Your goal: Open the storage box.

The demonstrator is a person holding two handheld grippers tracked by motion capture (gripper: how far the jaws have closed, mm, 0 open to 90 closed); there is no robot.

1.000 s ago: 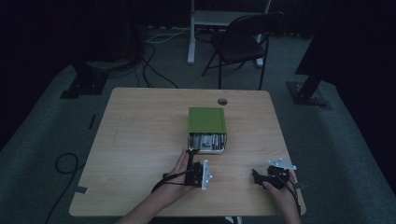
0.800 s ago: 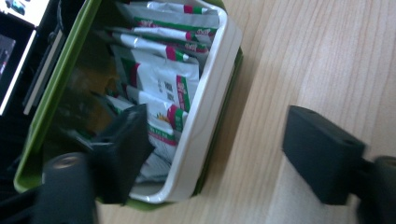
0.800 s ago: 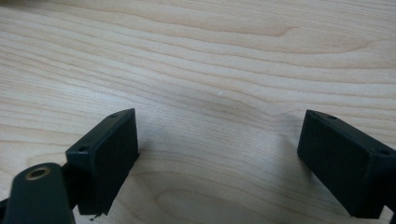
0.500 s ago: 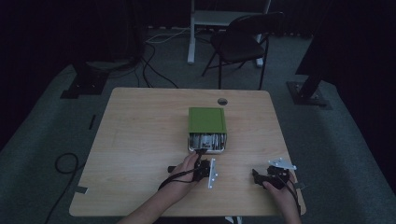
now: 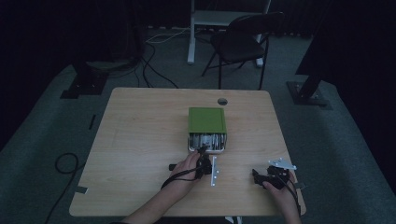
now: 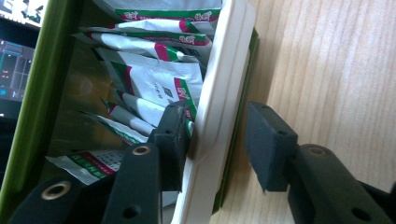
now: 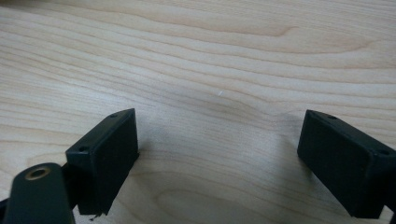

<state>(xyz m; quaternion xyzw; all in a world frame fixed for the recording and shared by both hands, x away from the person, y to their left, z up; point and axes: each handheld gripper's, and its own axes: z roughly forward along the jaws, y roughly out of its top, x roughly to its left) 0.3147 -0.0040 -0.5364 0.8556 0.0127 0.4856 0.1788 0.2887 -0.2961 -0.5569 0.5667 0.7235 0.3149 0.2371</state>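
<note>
A green box (image 5: 207, 120) lies mid-table, its near end open and packed with white sachets (image 6: 154, 79) printed in red and green. My left gripper (image 5: 201, 151) is at that open end and straddles the box's white inner wall (image 6: 233, 42). Its jaws have just been closing. One pad (image 6: 175, 135) sits inside, against the wall and the sachets. The other pad (image 6: 268, 144) stays outside, a gap away from the box's edge. My right gripper (image 5: 258, 176) rests near the table's front right, open (image 7: 217, 140) over bare wood.
The wooden table (image 5: 140, 140) has a cable hole (image 5: 222, 101) behind the box. A dark chair (image 5: 243, 44) and a white desk leg (image 5: 191, 37) stand beyond the far edge. Cables lie on the floor (image 5: 65, 163) at the left.
My left gripper has slid right and forward to the box's open end, and its jaws have narrowed around the white wall. The right gripper has stayed put.
</note>
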